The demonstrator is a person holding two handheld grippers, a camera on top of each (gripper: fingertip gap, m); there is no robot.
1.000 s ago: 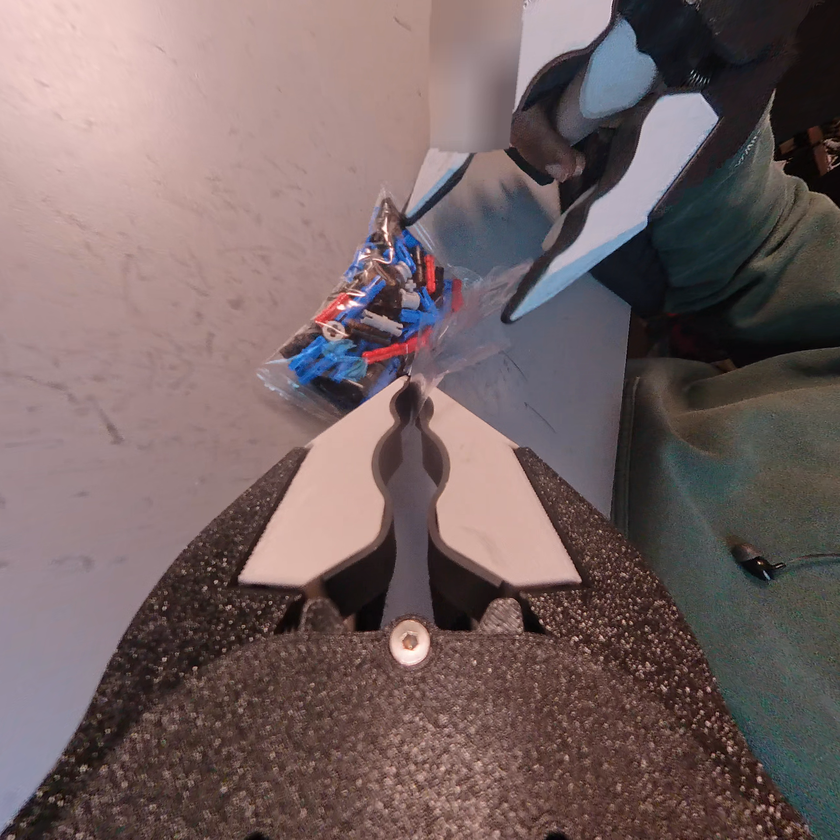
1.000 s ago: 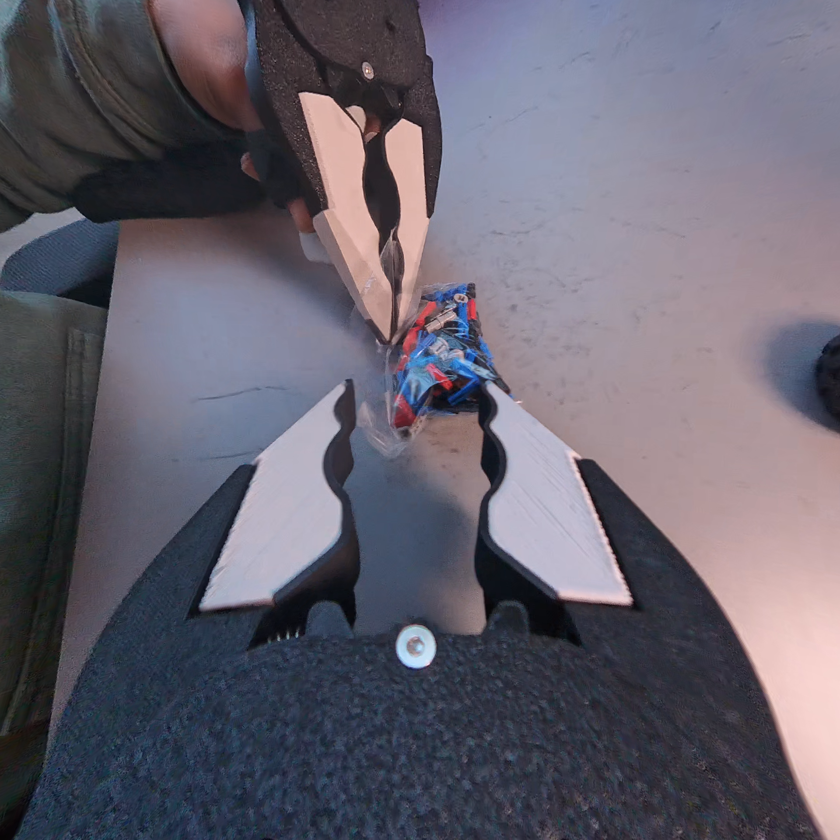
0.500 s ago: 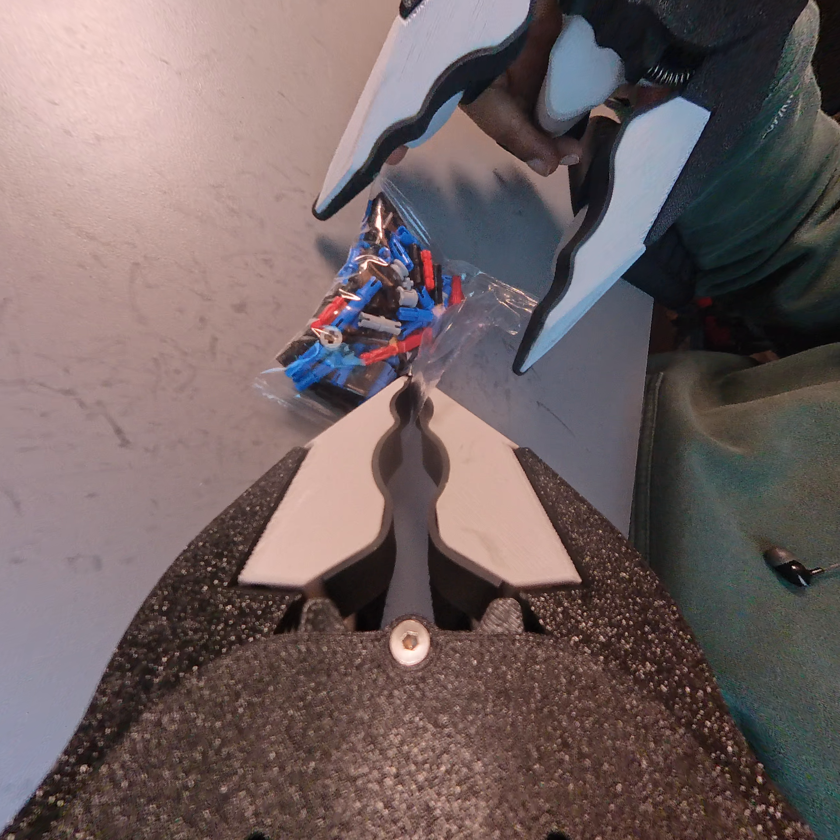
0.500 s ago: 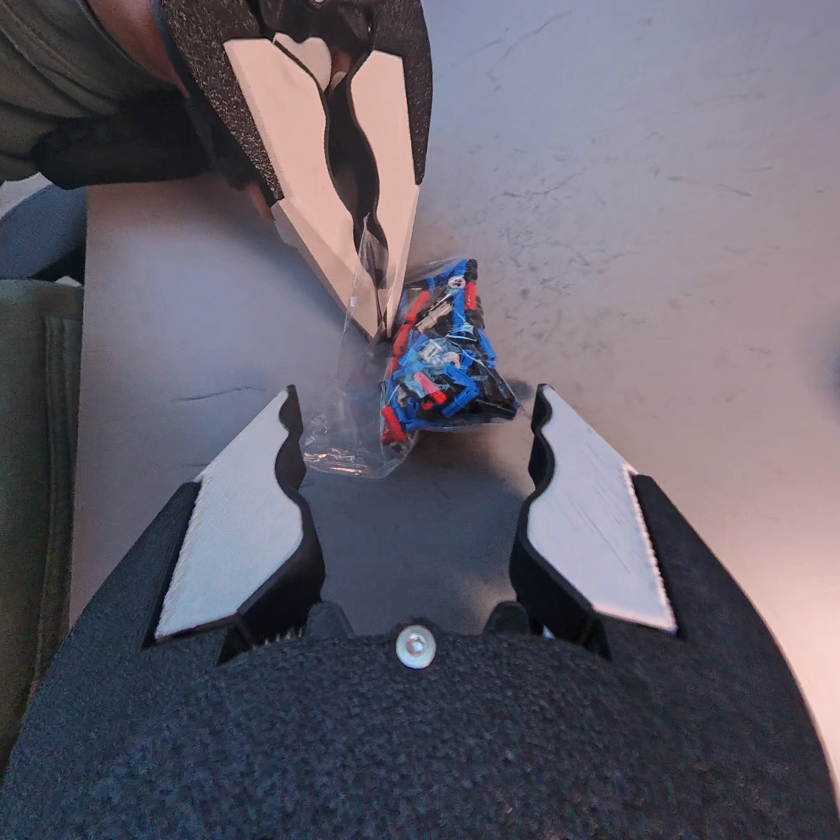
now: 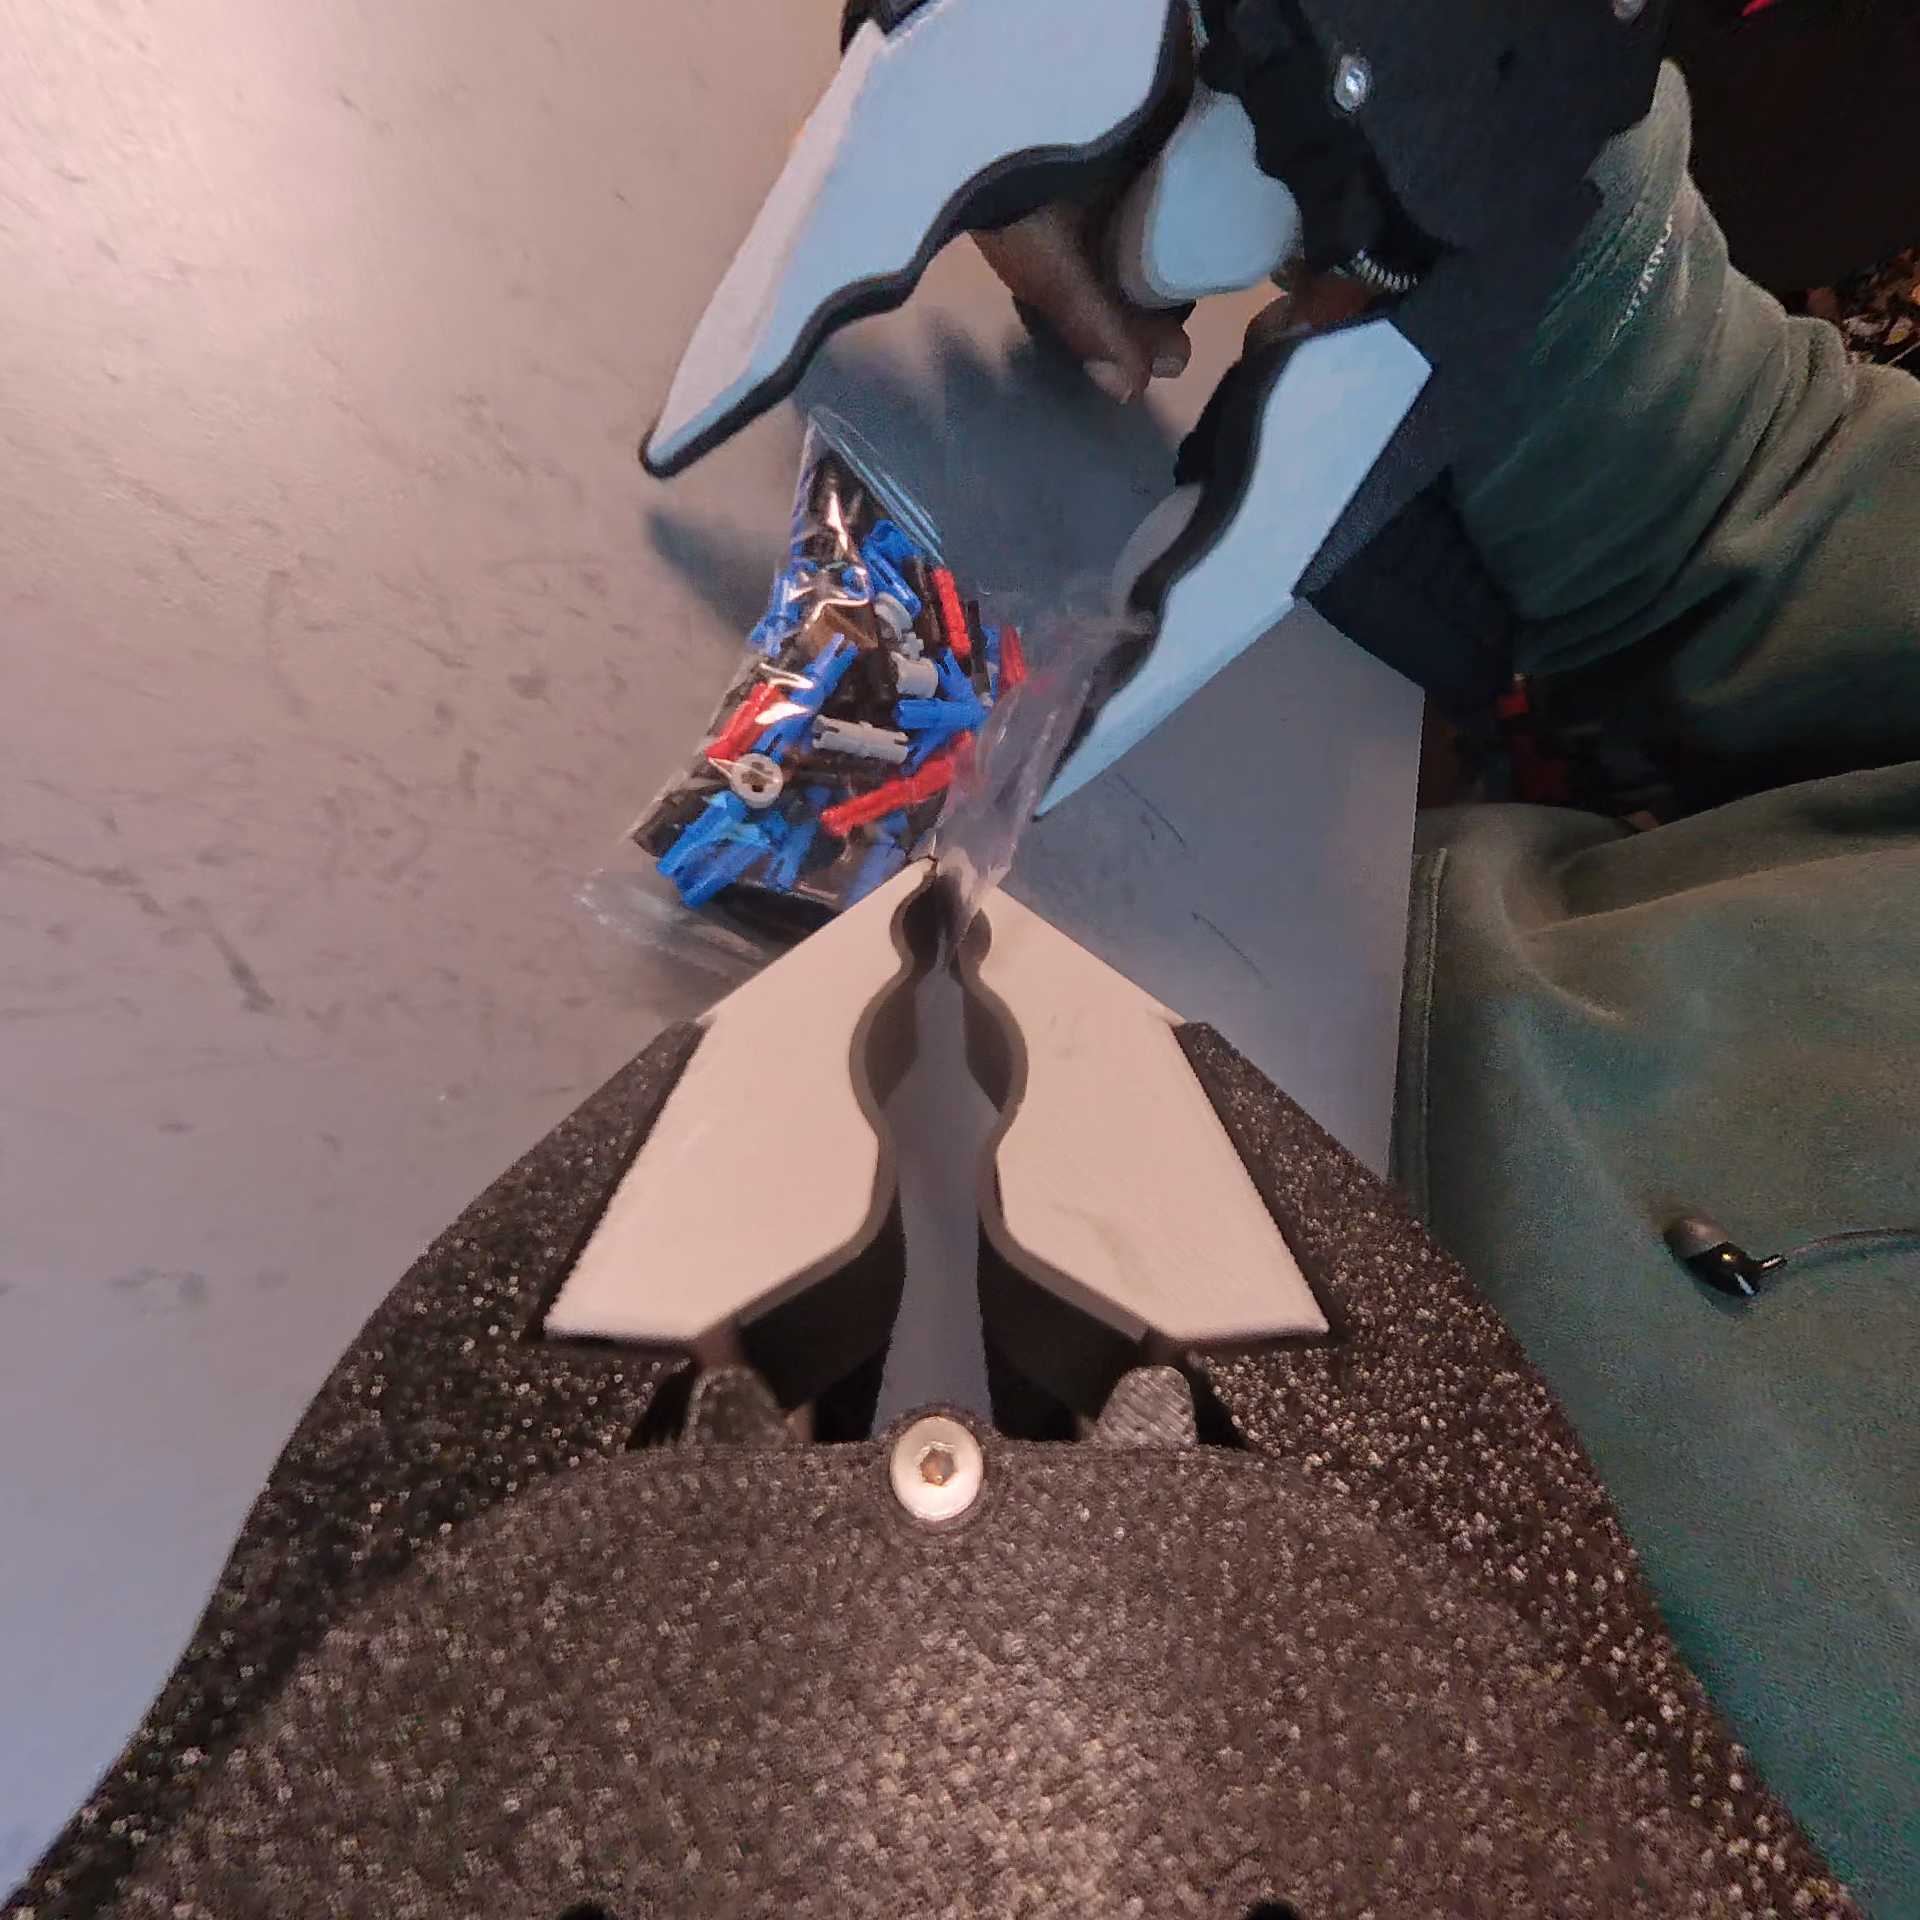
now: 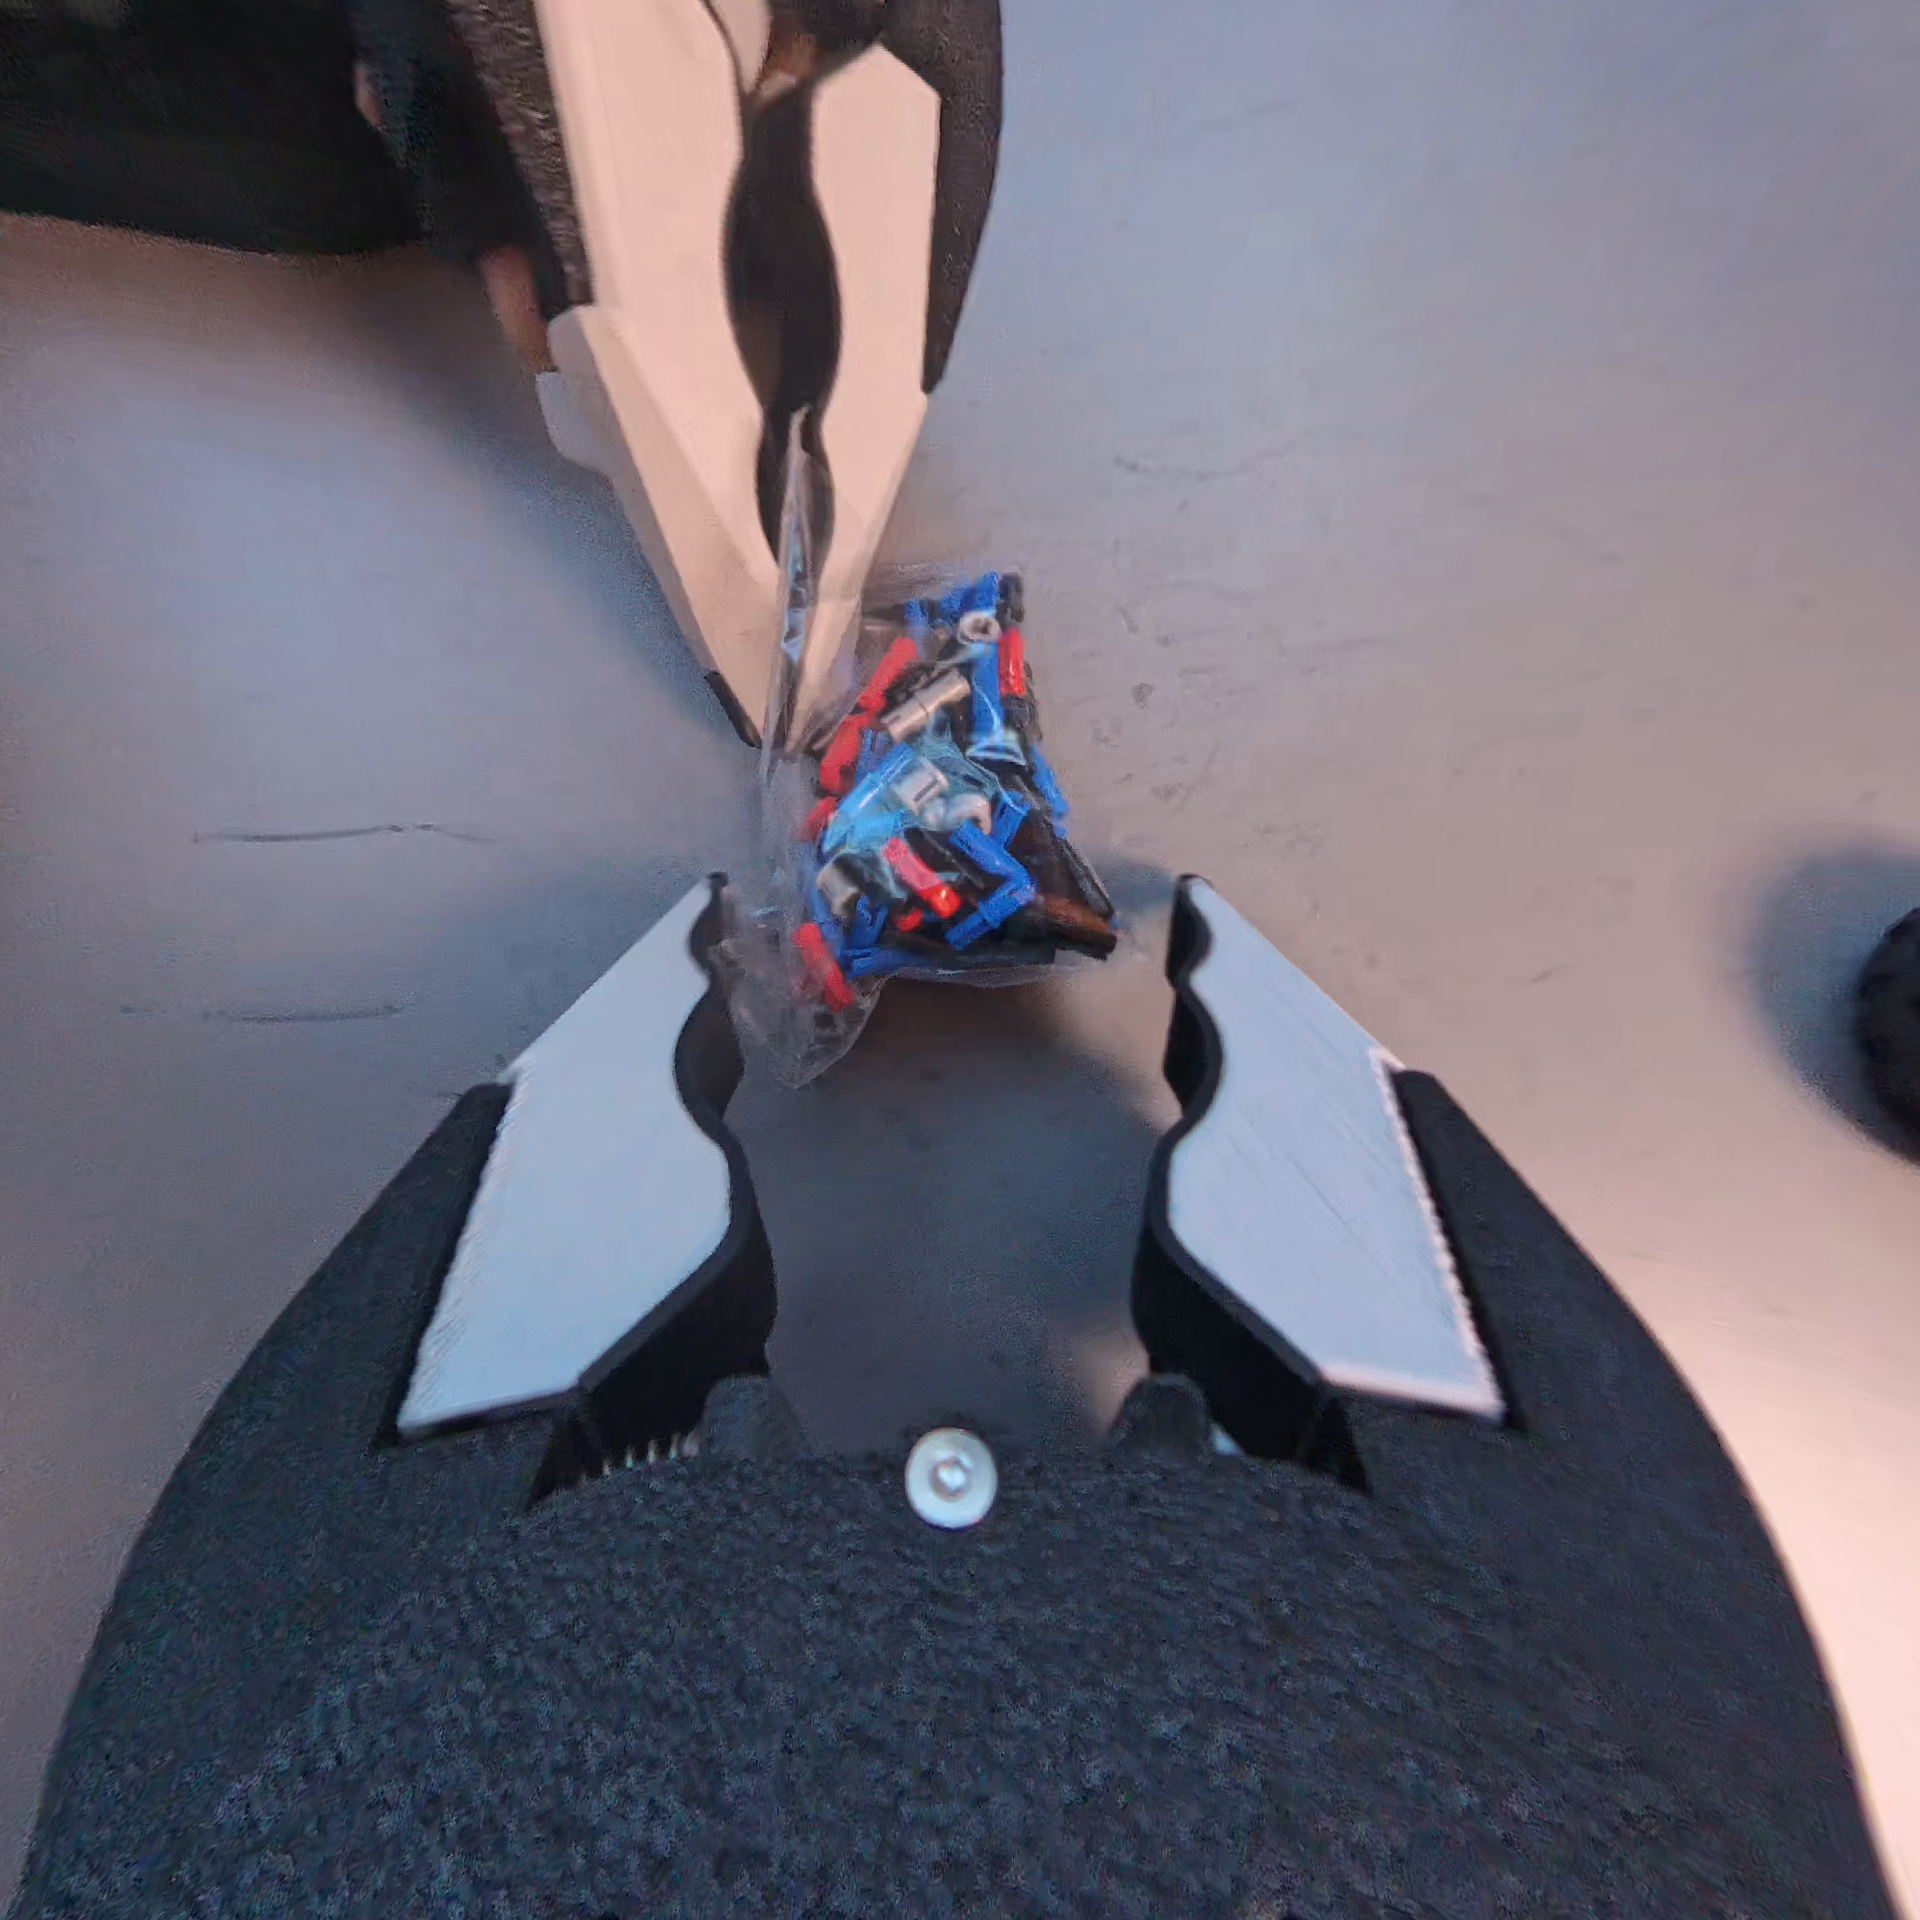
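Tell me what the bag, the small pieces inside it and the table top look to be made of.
Bag: thin clear plastic film, glossy; it crinkles and glints.
Small pieces: likely hard moulded plastic, blue, red, black and grey, smooth.
Table top: matt pale grey, scuffed; laminate or painted board, cannot tell which.

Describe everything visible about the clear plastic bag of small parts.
The clear plastic bag is a thin, crinkled pouch packed with small blue, red, black and grey plastic pieces. The left gripper is shut on its empty film edge; its full end rests on the grey table. The open right gripper straddles it.
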